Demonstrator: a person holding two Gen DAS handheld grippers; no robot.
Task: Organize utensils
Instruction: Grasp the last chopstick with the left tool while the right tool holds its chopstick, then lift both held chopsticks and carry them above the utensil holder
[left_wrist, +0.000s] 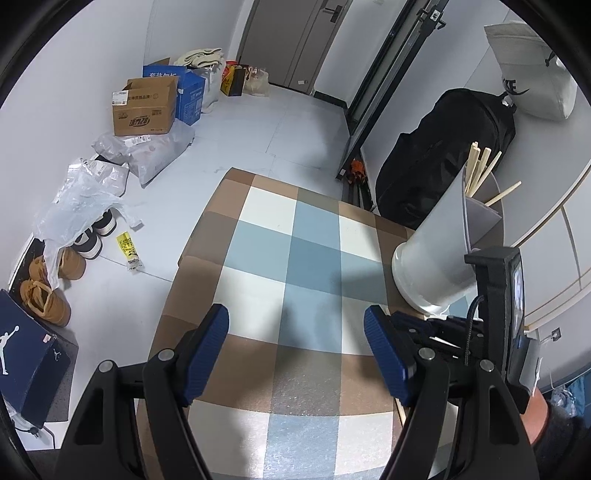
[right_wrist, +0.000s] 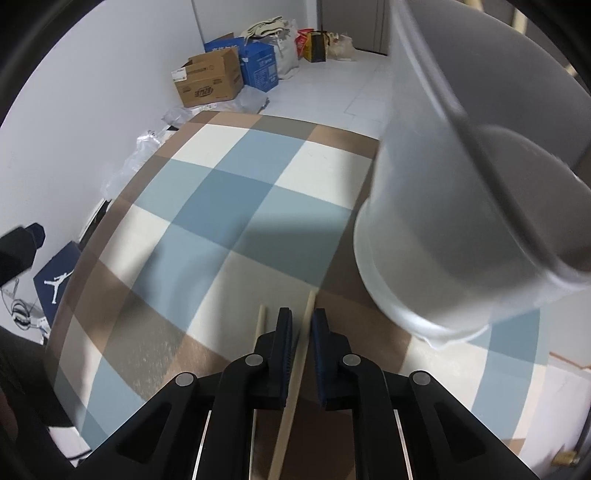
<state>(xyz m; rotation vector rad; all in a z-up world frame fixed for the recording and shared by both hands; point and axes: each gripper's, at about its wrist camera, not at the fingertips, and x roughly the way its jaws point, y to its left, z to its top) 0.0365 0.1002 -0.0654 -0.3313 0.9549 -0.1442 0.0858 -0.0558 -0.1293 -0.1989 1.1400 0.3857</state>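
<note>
Pinching one pale wooden chopstick (right_wrist: 295, 373) between its blue pads, the right gripper (right_wrist: 300, 325) has its fingers nearly together, with the stick running lengthwise through the narrow gap and its tip poking out just past the pads. A second chopstick (right_wrist: 259, 325) lies flat on the worktop (right_wrist: 229, 206) just beside the gripper's left finger, roughly parallel to the held one. The worktop is covered in a checked cloth of blue, cream and brown squares. Close to the held chopstick, on its right, stands a pale grey plastic holder (right_wrist: 443, 236) with a divider inside (it fills much of the right wrist view, so its contents cannot be made out there). From the left wrist view the same holder (left_wrist: 432, 258) shows several chopsticks (left_wrist: 480, 166) sticking up out of its far compartment. The left gripper (left_wrist: 295, 325) hangs over the cloth well to the left of the holder, its fingers spread wide with nothing between them. Beyond the worktop, boxes (left_wrist: 146, 107) and bags sit on the floor against the wall.
</note>
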